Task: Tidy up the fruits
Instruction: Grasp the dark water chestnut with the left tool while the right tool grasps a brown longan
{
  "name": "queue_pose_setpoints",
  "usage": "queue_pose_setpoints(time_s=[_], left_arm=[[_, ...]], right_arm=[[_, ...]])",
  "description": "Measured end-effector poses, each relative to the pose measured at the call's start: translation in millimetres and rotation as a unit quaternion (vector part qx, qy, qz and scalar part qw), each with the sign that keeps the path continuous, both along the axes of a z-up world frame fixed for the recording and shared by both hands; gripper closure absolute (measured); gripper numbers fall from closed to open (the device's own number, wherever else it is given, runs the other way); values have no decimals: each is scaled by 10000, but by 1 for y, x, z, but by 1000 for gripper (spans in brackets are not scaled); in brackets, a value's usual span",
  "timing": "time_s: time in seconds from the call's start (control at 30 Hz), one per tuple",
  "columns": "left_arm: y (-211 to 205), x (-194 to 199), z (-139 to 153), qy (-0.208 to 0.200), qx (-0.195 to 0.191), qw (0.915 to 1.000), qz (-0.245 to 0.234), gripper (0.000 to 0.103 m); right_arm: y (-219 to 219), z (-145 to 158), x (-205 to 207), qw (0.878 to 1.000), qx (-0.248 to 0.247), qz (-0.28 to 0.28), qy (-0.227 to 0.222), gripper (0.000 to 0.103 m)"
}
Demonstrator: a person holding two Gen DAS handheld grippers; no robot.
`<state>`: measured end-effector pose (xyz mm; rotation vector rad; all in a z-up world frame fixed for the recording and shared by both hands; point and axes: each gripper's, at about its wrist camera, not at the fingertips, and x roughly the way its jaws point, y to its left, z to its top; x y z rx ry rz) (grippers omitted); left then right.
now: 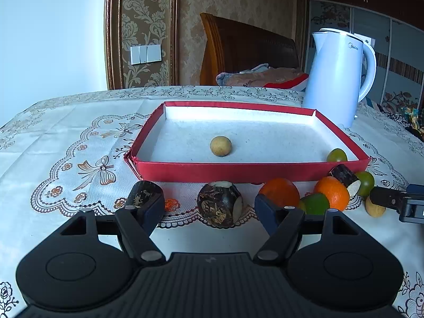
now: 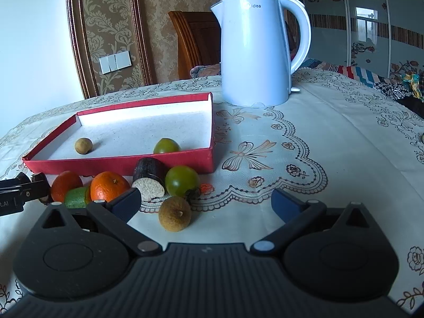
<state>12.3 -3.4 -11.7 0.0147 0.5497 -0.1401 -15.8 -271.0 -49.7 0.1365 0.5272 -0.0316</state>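
My left tongs (image 1: 209, 206) gape unclenched around a dark, round-cut sugarcane chunk (image 1: 219, 204) on the floral white tablecloth (image 1: 66, 143), the pads clear of it, while my right tongs (image 2: 206, 204) stand released too, a brown longan (image 2: 175, 213) lying on the cloth between the fingers, nearer the left one. Just beyond lie two oranges (image 2: 110, 186), green fruits (image 2: 182, 180) and another cane piece (image 2: 149, 179), all before the shallow red cardboard tray (image 1: 251, 171) holding one tan longan (image 1: 220, 146) and one green fruit (image 1: 336, 155); a white electric kettle (image 2: 255, 50) stands behind.
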Motion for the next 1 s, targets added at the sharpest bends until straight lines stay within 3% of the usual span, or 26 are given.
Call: queue_pose_setpoints(time_s=[0.7, 0.8, 1.0], left_arm=[[6, 6, -4, 211, -105, 9996, 173, 28], [9, 9, -5, 299, -148, 9992, 234, 24], [0, 9, -8, 309, 101, 9993, 187, 24]], right_arm=[[8, -5, 4, 9982, -398, 116, 434, 0], [10, -5, 6, 9976, -463, 144, 499, 0], [11, -6, 7, 9972, -478, 202, 539, 0]])
